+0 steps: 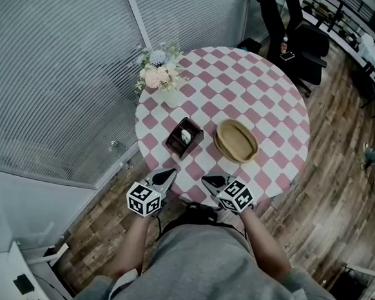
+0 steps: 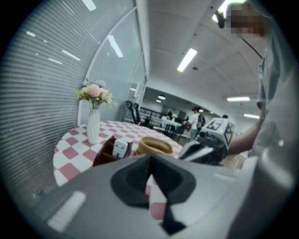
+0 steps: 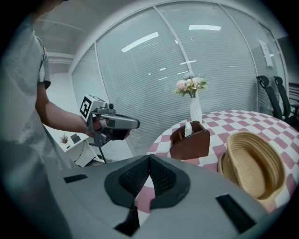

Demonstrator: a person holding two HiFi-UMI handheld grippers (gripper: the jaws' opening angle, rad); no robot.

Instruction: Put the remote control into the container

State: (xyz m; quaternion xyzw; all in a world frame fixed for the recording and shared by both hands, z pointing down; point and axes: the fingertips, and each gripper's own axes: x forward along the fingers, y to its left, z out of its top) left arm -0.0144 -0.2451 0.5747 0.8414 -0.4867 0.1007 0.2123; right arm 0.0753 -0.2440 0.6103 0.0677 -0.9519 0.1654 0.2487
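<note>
A white remote control (image 1: 186, 136) stands upright inside a dark brown wooden container (image 1: 175, 146) on the round pink-and-white checked table (image 1: 269, 94). My left gripper (image 1: 167, 174) hovers at the table's near edge, just short of the container, with its jaws shut and nothing between them. My right gripper (image 1: 209, 179) is beside it, also shut and empty. In the left gripper view the remote (image 2: 120, 148) and container (image 2: 103, 155) lie ahead of the shut jaws (image 2: 150, 161). From the right gripper view (image 3: 149, 161) the container (image 3: 191, 142) shows with the remote (image 3: 188, 128) sticking up.
A woven basket (image 1: 236, 141) sits right of the container. At the table's far left edge a white vase of flowers (image 1: 161, 76) stands next to a glass wall with blinds. Black office chairs (image 1: 299, 38) are beyond the table.
</note>
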